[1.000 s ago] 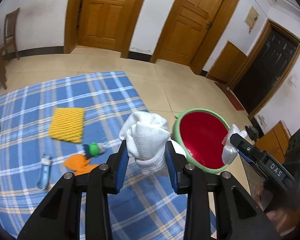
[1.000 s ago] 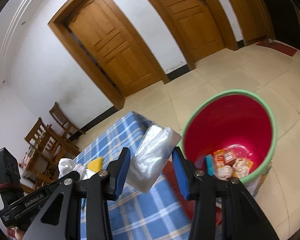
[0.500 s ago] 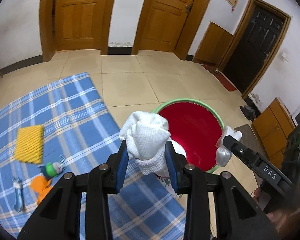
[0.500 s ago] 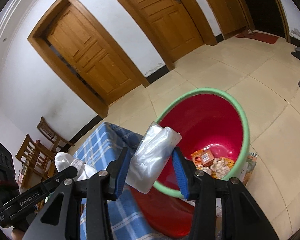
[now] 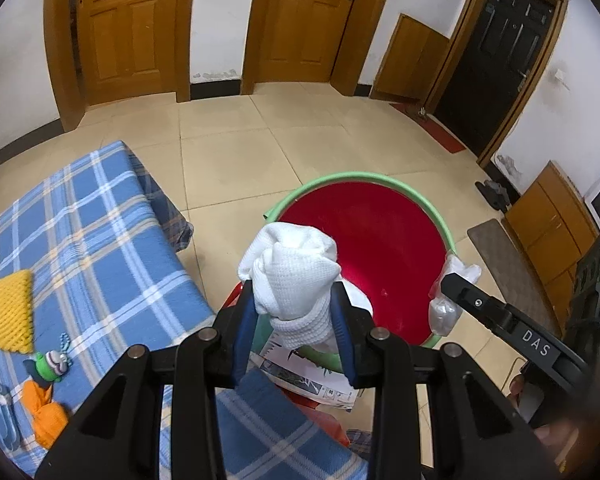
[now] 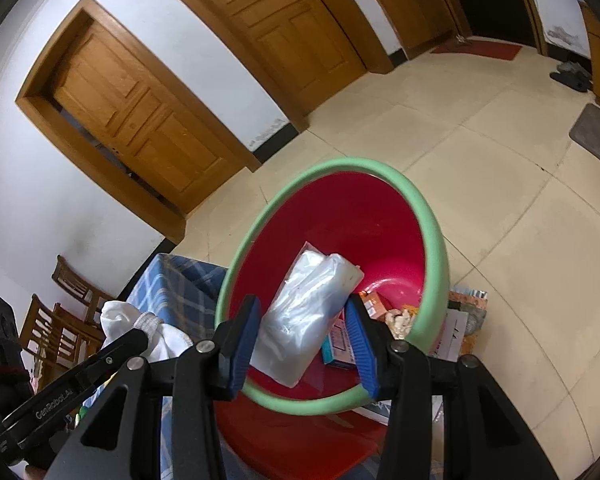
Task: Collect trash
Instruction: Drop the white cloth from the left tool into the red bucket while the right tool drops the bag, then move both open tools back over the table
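Releasing too soon is the main risk on the left: the left gripper (image 5: 296, 320) has its jaws closed on a bunched white cloth (image 5: 290, 276), and from its own view the cloth sits over the near rim of the red bin (image 5: 364, 178) rather than clearly past it. Opened here, I judge the cloth could drape on the green rim or slide down outside, onto the papers (image 5: 312, 372) lying just below the jaws against the bin's foot. A loose tail of cloth might also snag on a blue pad.

The right gripper (image 6: 306, 340) has its jaws closed on a clear plastic bag (image 6: 308, 312), which reaches forward of the jaws over the bin's mouth. The bag is light and crinkled, so it could cling to a pad or drift sideways on release. The two grippers are close together, and a bump between them is possible.

Inside the bin, beyond the right jaws, lie a blue-edged packet (image 6: 338, 344), an orange packet (image 6: 372, 304) and some crumpled pale scraps (image 6: 398, 316). More flattened packaging (image 6: 456, 332) sits on the floor outside the bin's far side.
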### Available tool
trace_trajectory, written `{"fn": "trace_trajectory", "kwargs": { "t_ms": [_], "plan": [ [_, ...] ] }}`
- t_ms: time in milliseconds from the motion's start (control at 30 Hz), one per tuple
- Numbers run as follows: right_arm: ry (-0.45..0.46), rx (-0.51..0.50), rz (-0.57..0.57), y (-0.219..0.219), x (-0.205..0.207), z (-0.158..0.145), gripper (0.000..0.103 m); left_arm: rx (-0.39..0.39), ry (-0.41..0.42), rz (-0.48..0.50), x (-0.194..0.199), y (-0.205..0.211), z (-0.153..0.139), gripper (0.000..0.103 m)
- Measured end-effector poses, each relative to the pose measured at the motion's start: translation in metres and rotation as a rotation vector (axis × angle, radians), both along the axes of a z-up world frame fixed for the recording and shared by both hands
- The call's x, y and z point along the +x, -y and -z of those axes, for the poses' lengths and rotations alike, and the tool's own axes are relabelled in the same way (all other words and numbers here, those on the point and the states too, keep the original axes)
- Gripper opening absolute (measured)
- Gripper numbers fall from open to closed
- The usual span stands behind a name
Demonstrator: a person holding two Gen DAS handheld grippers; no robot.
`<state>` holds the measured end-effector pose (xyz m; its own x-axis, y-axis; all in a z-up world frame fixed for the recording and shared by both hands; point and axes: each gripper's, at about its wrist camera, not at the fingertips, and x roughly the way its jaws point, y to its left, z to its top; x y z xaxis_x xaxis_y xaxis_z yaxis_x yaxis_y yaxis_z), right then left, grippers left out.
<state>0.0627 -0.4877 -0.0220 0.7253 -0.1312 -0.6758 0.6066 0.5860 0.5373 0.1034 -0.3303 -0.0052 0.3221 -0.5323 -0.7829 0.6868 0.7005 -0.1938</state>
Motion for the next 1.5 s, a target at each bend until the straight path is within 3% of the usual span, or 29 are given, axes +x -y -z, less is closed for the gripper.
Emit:
{"fn": "trace_trajectory", "kwargs": {
  "t_ms": [733,867,1167,1500],
  "plan": [
    [0.006,0.031,0.052,0.020,-0.008,0.008,0.051,0.065,-0.017,0.049,0.001,0.043,0.026,0.037],
    [0.005,0.041,0.059,0.021,-0.010,0.009,0.052,0.069,-0.003,0.047,0.001,0.045,0.024,0.053],
    [0.019,0.039,0.043,0.016,-0.012,0.005,0.057,0.057,-0.006,0.005,0.003,0.033,0.015,0.057],
    [0.038,0.025,0.001,0.003,-0.013,-0.006,0.062,0.035,-0.007,-0.079,0.001,-0.009,-0.001,0.061]
  ]
}}
